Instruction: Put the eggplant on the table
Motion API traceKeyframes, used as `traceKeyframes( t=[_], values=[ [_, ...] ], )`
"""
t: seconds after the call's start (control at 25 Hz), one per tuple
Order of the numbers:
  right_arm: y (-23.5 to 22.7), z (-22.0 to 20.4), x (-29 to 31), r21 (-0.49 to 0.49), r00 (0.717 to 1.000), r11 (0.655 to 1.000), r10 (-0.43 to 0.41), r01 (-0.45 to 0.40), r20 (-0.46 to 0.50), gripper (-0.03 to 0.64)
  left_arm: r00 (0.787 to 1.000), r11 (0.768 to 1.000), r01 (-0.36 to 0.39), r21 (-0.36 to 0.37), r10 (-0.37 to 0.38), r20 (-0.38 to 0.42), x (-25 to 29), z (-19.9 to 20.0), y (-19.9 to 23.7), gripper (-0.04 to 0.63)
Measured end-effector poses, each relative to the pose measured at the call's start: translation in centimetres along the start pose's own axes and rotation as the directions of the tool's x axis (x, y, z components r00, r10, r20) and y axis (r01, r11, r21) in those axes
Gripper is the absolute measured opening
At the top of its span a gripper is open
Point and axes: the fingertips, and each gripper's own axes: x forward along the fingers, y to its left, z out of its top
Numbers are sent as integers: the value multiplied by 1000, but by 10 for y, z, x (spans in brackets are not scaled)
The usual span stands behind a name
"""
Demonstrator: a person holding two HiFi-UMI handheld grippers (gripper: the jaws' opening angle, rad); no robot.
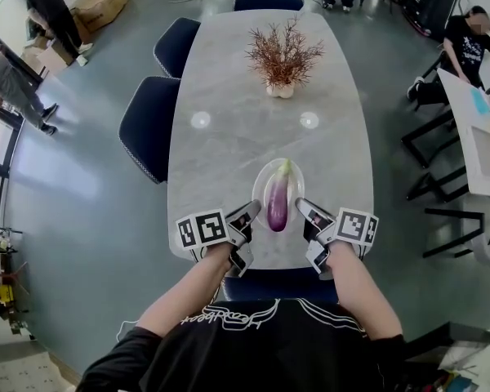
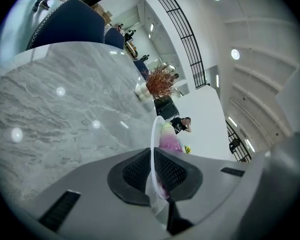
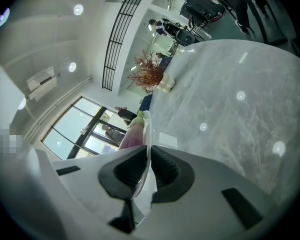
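A purple eggplant (image 1: 278, 201) with a green stem lies lengthwise on a clear oval plate (image 1: 260, 180) above the near end of the grey marble table (image 1: 229, 137). My left gripper (image 1: 250, 216) is shut on the plate's left rim and my right gripper (image 1: 305, 211) is shut on its right rim. In the left gripper view the plate's thin edge (image 2: 153, 149) runs between the black pads, with the eggplant (image 2: 168, 138) beyond. In the right gripper view the plate rim (image 3: 146, 134) is pinched the same way, next to the eggplant (image 3: 133, 133).
A dried red plant in a white vase (image 1: 282, 60) stands at the table's far middle. Dark blue chairs (image 1: 147, 125) line the left side and far end, and one sits under the near edge (image 1: 278, 284). People stand at the room's left and right.
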Motion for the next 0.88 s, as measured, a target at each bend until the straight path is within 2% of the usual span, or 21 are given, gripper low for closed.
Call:
traceKeyframes(
  t=[0.48,0.64,0.88],
  values=[
    [-46,-4,28,66,997,996,-60,63,-44,19,995,997,-73,-20,71,-67,34,-6,52,28],
    [-58,0,35,27,992,993,-112,114,-65,20,992,996,-92,-12,90,-84,45,-4,61,28],
    [-71,-3,44,-50,971,979,-201,196,-130,20,980,987,-153,50,158,-121,55,-6,76,28]
  ],
)
